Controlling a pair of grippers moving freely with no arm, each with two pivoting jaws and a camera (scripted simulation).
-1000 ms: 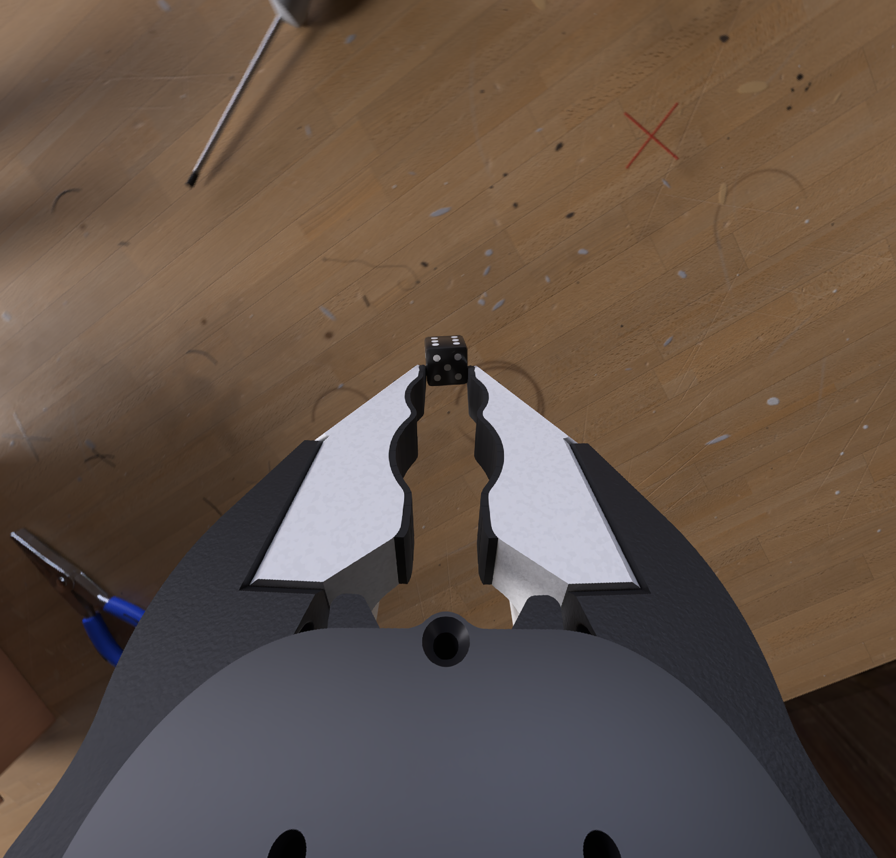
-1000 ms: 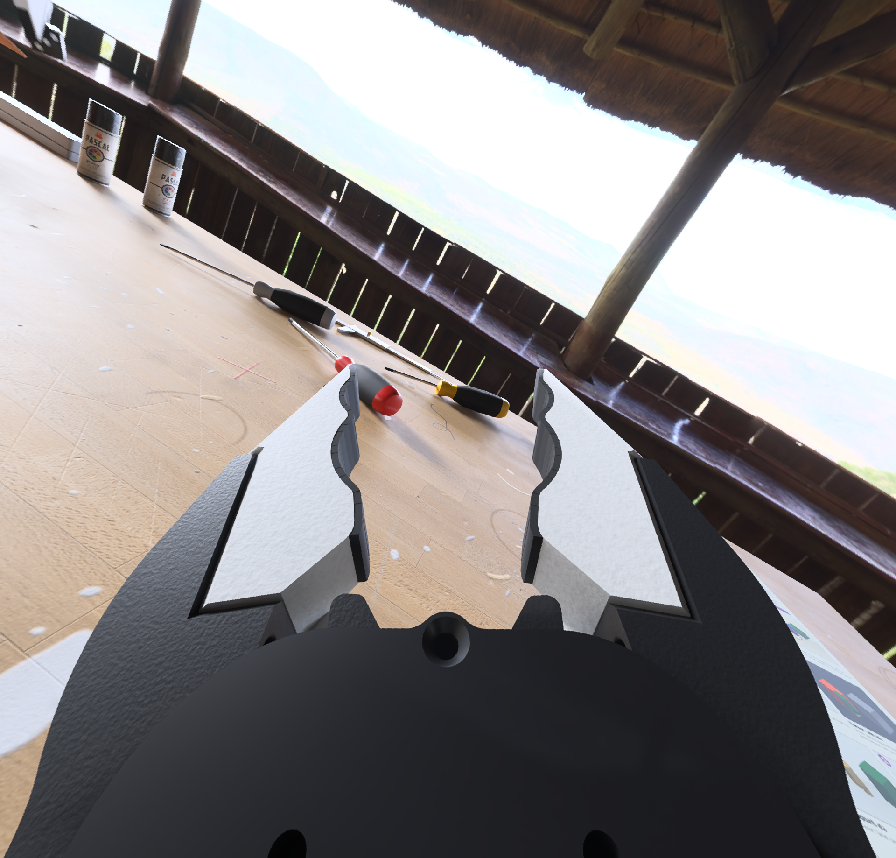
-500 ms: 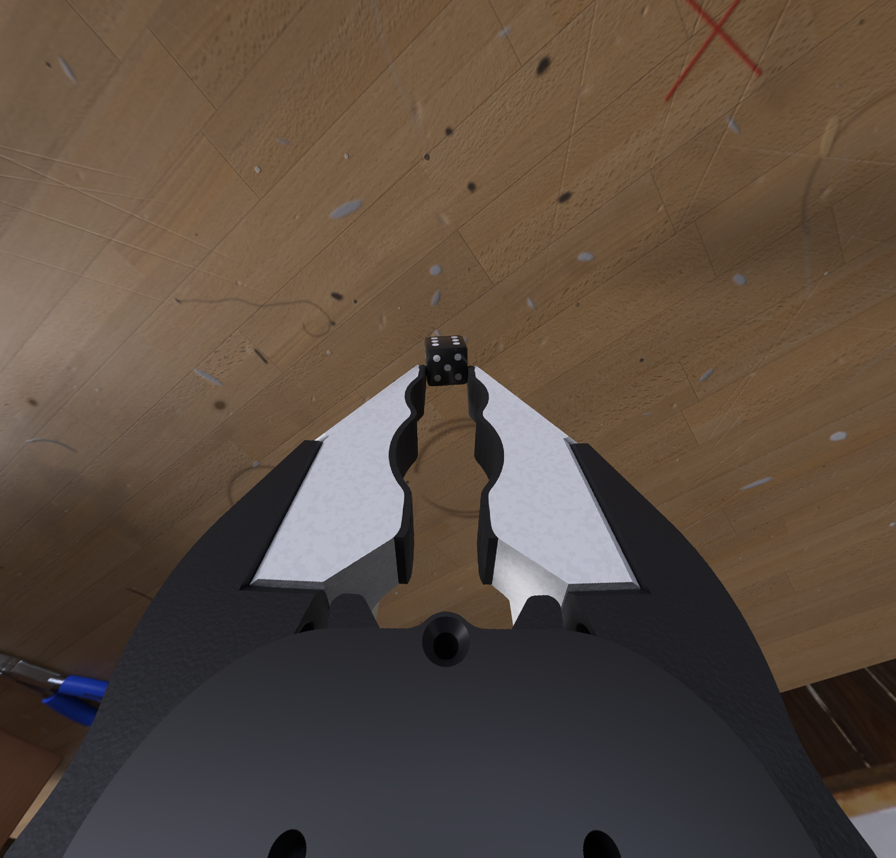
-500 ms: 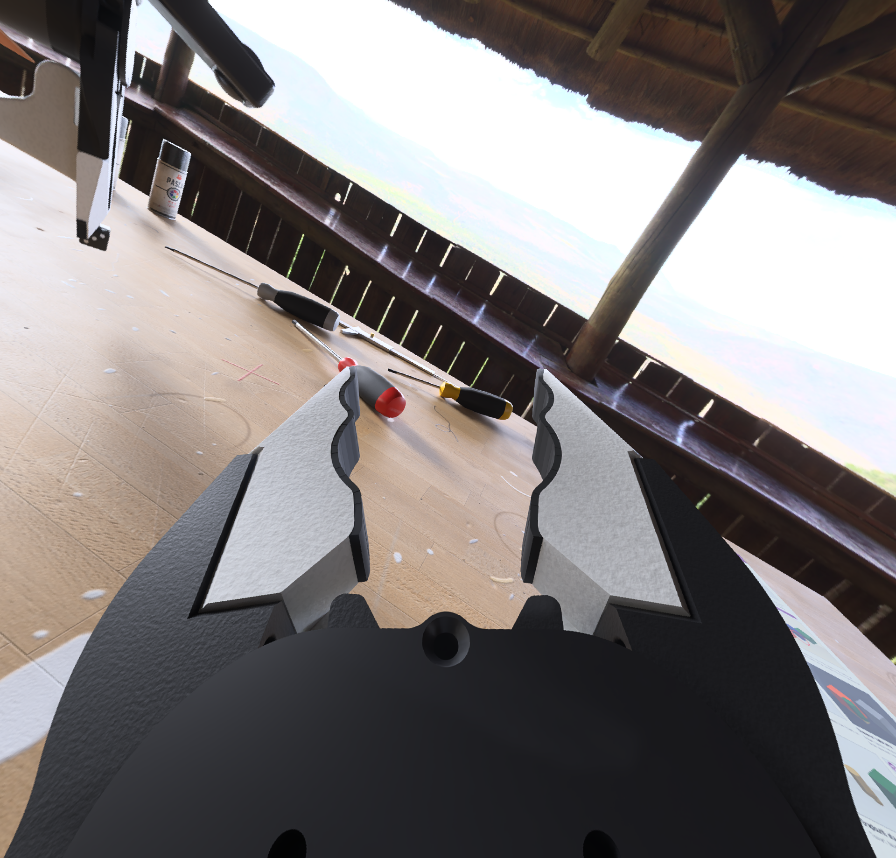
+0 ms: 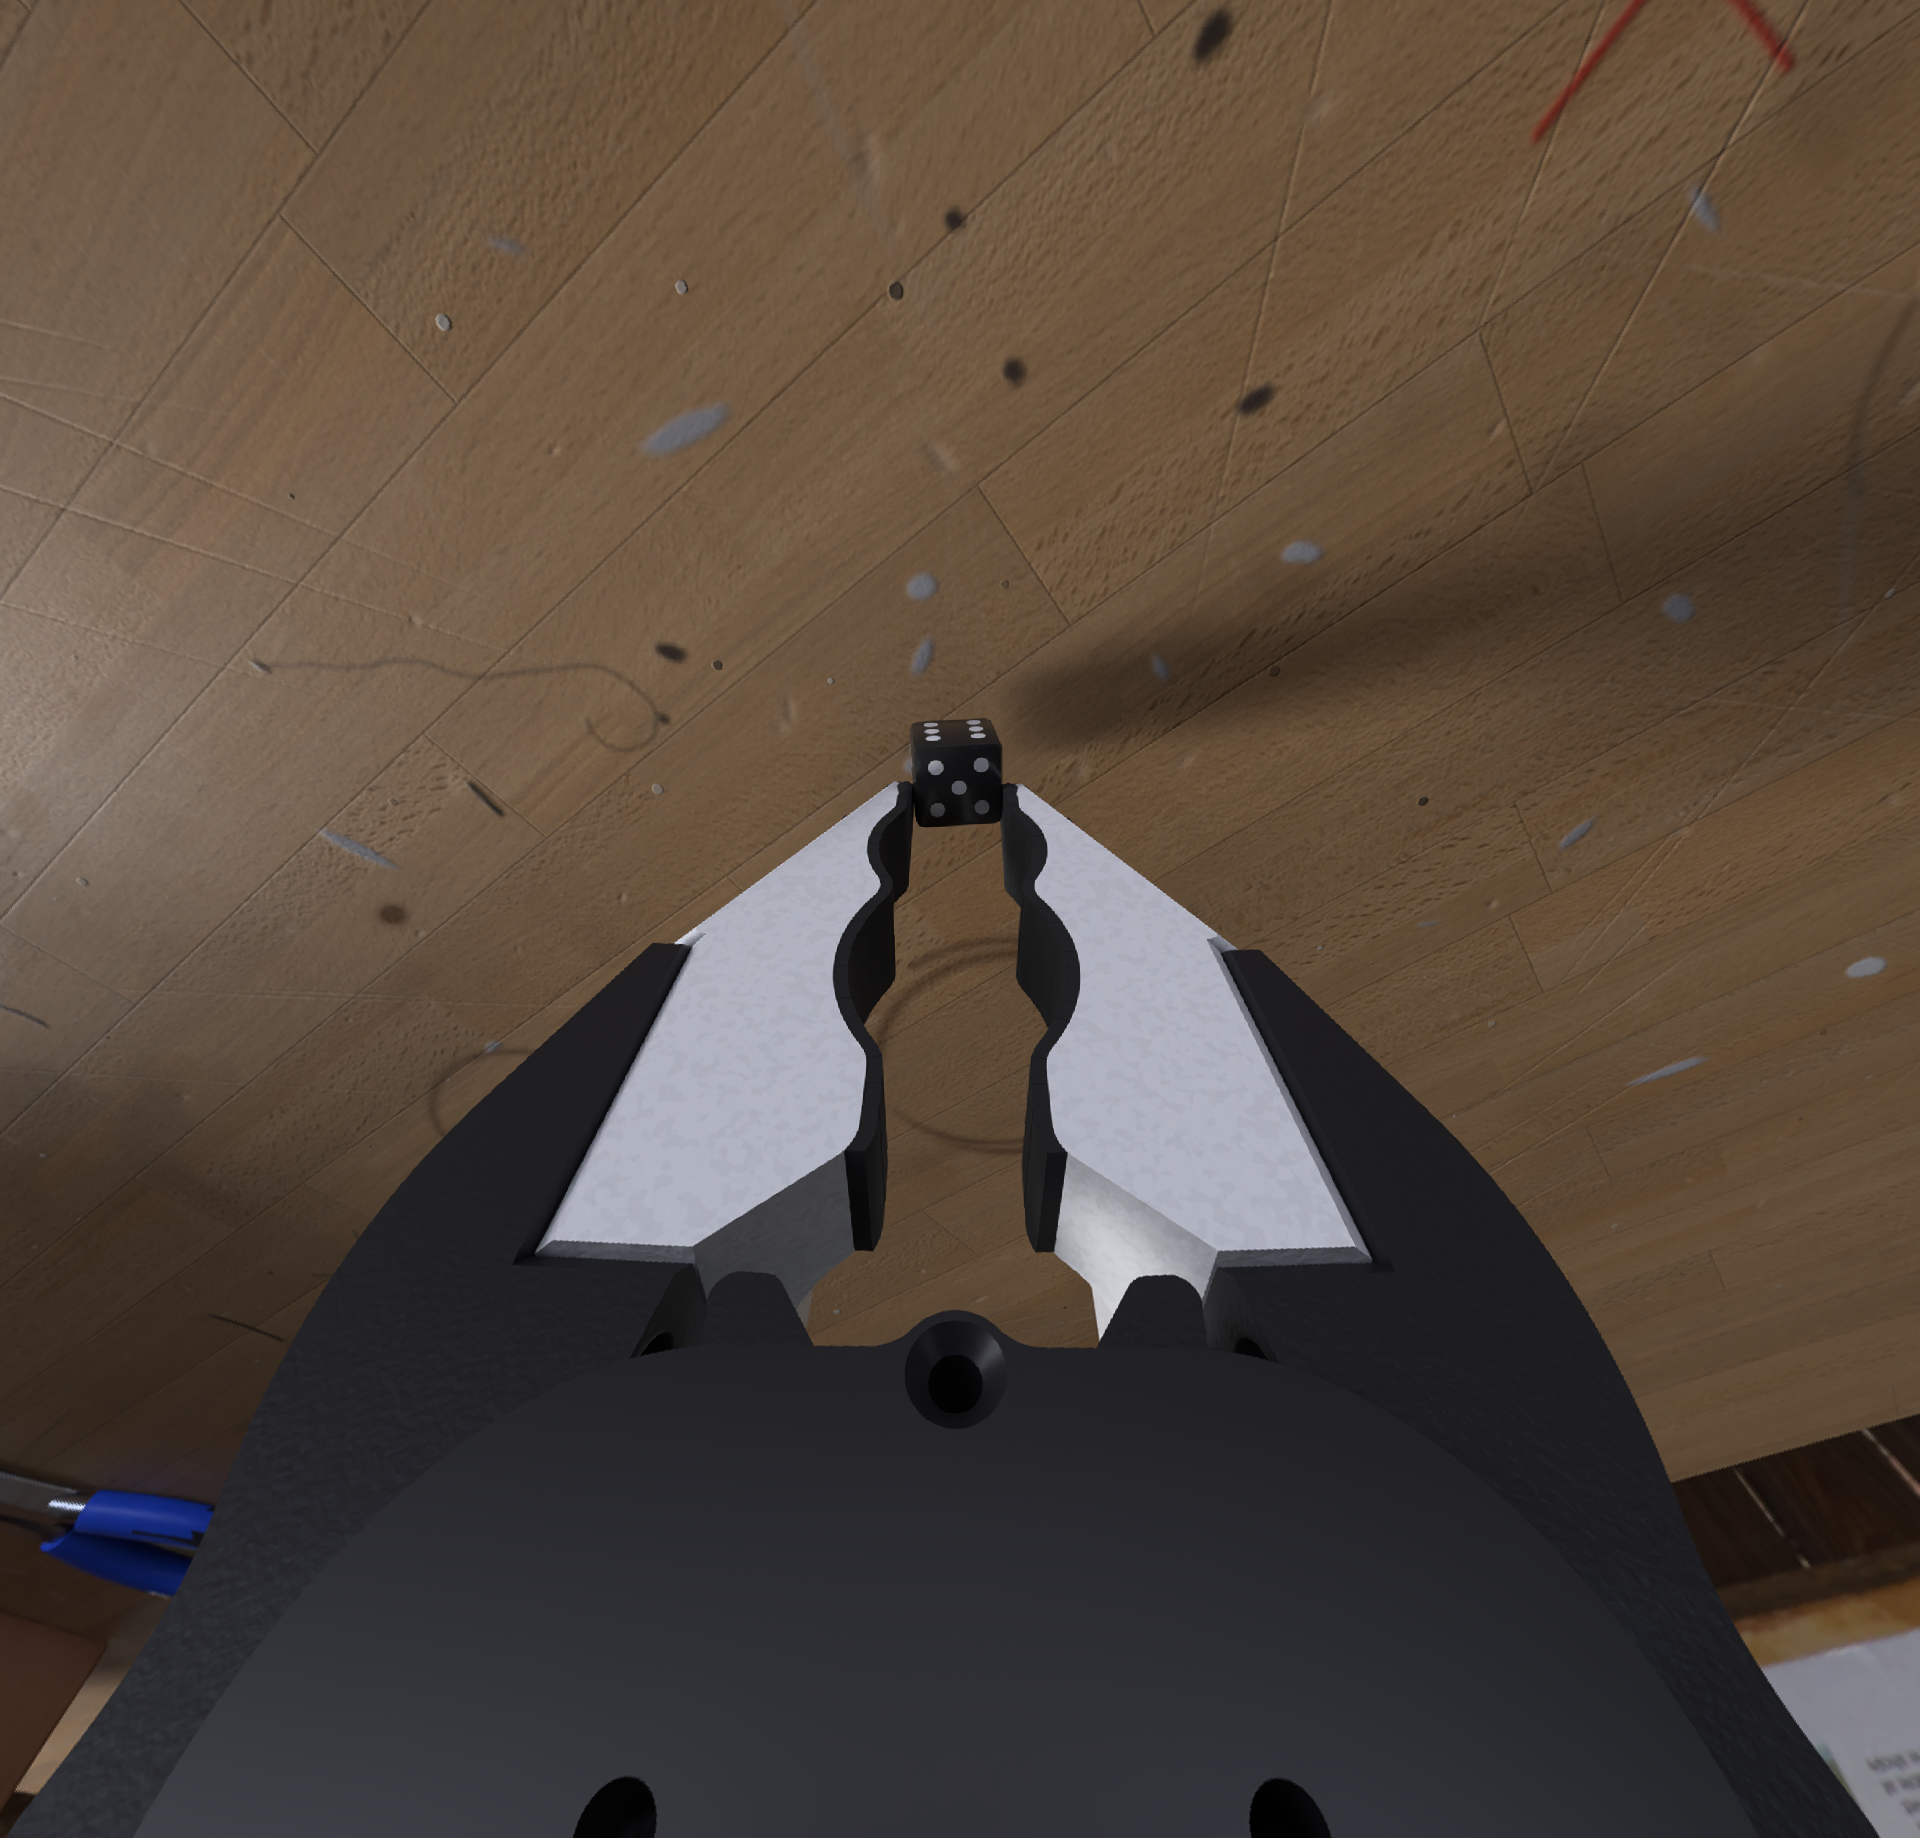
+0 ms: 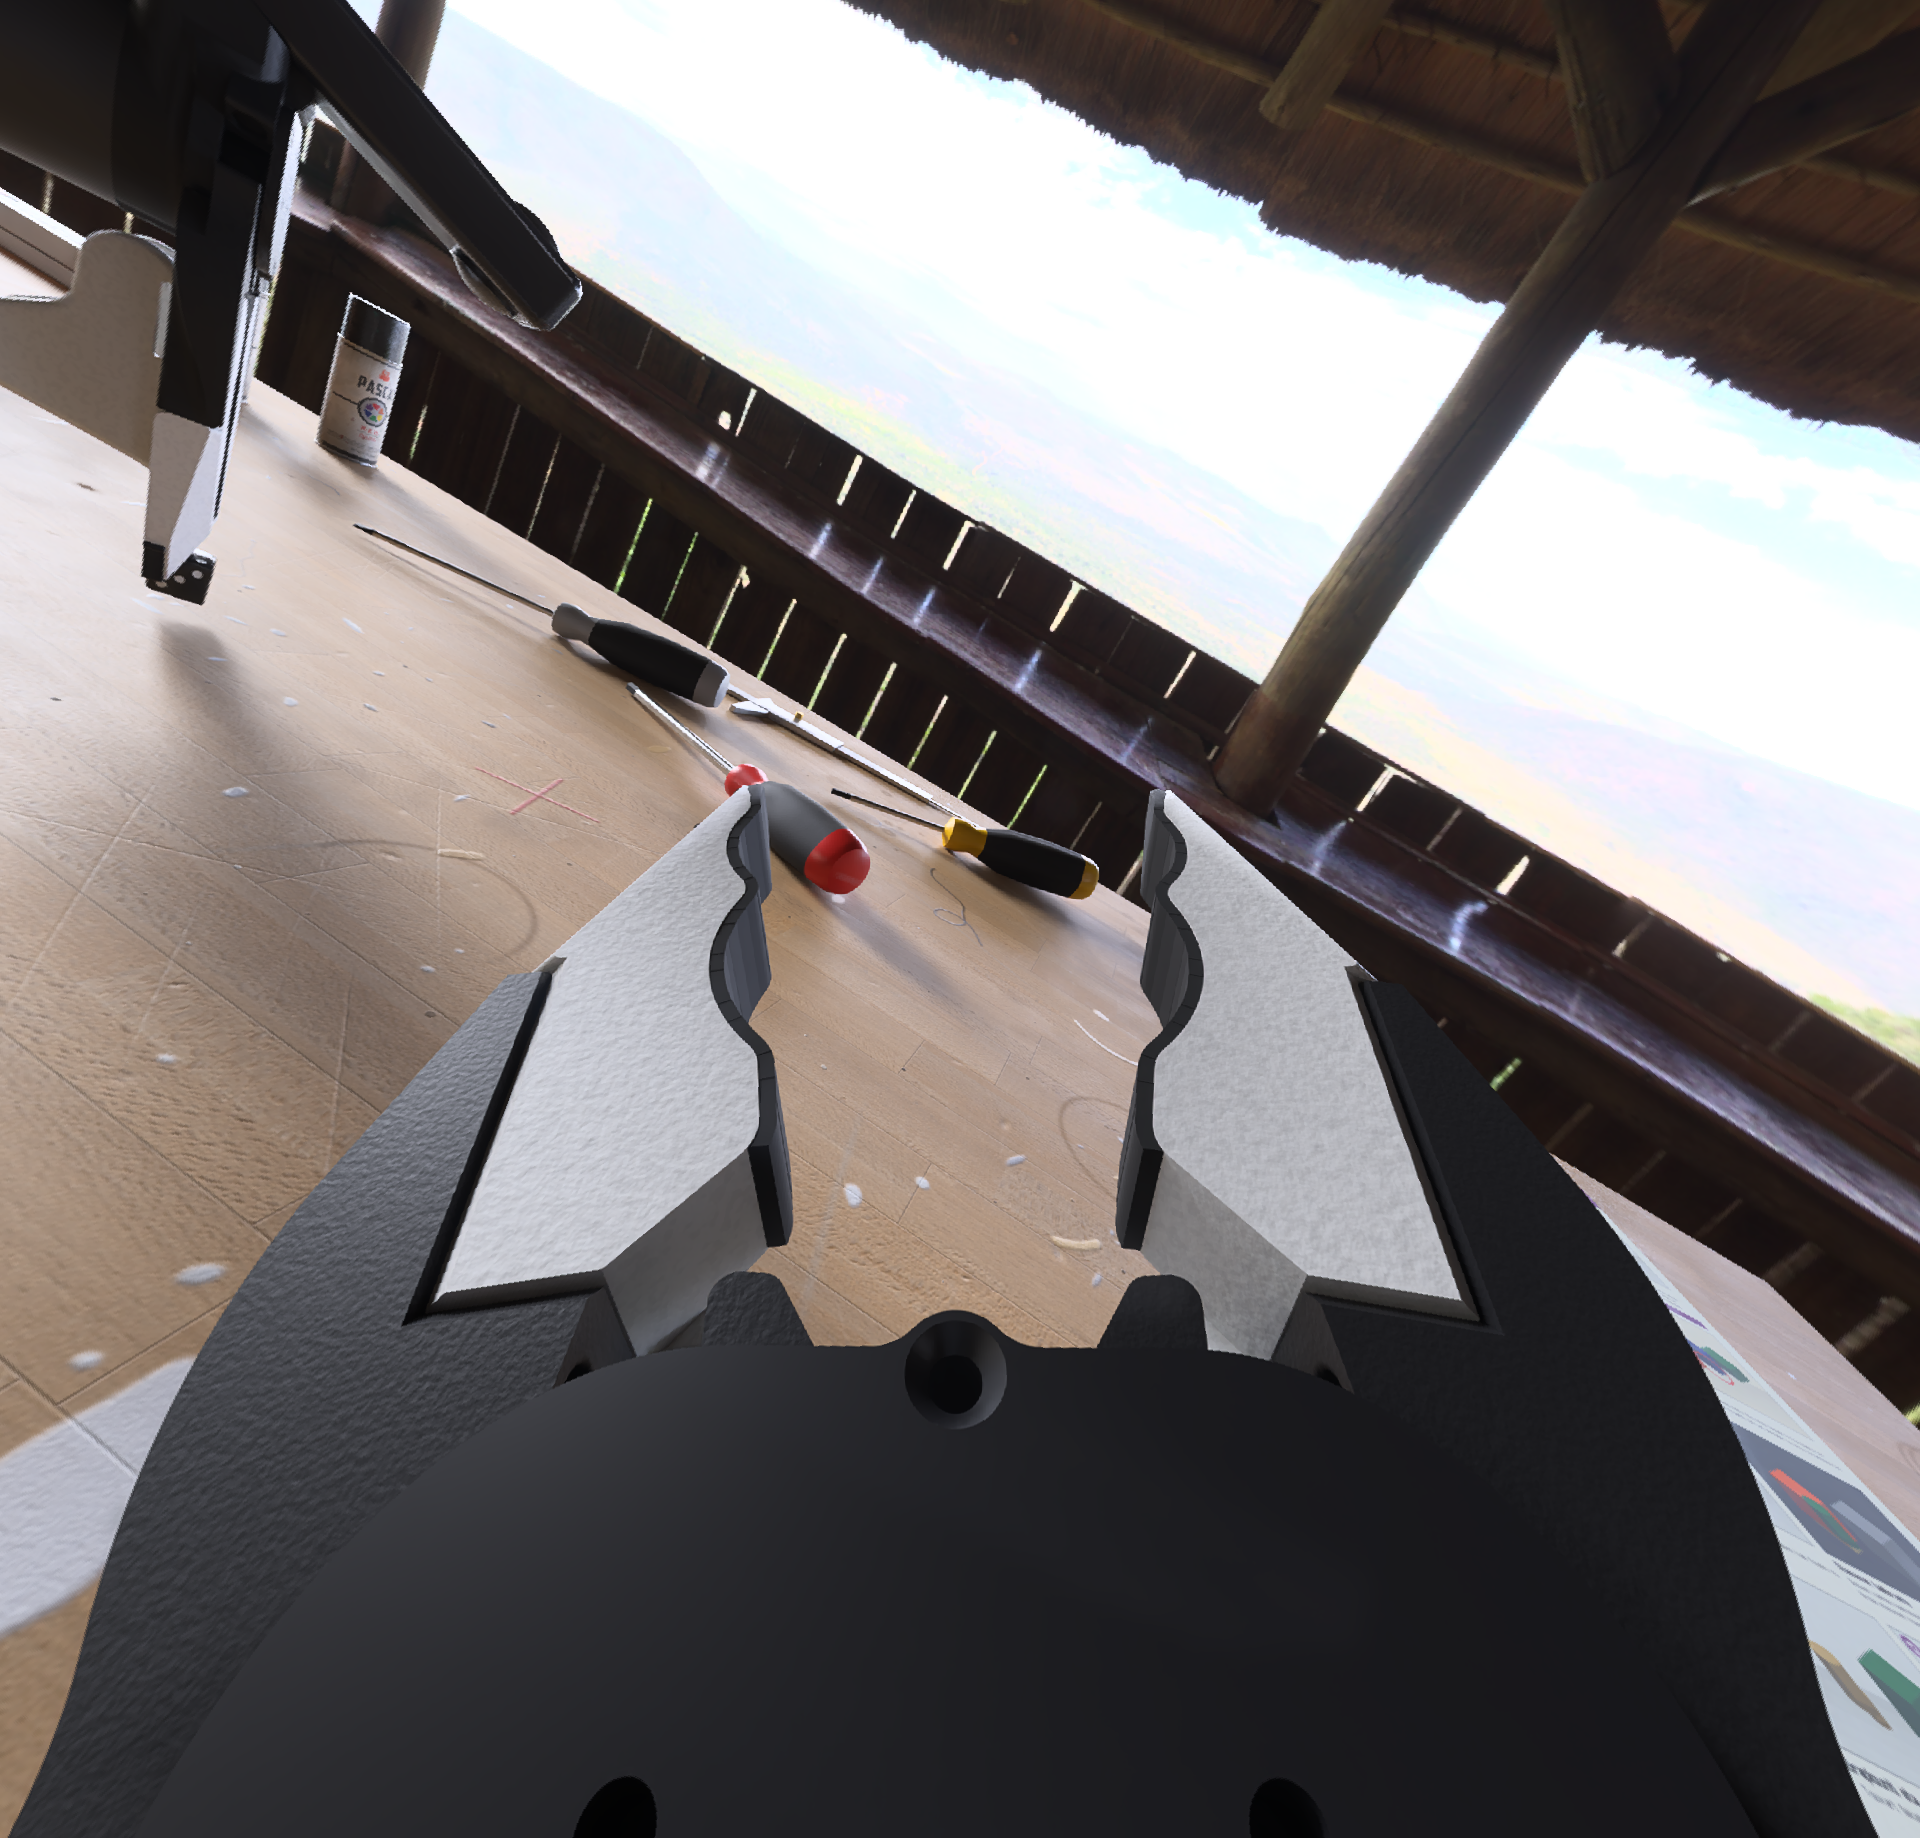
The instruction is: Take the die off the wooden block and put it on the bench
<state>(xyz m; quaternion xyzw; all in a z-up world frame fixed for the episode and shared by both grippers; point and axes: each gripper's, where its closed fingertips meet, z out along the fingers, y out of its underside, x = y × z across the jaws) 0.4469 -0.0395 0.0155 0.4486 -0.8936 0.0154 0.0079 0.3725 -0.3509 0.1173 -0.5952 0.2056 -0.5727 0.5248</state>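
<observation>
Left gripper (image 5: 957, 799) is pinching a black die (image 5: 956, 772) w/ white dots between its fingertips, hanging just above the wooden bench (image 5: 416, 438); a shadow is lying near it. Right gripper (image 6: 951, 814) is sitting w/ fingers spread wide, holding nothing, facing screwdrivers (image 6: 805, 832) and a spray can (image 6: 361, 380) further off.
</observation>
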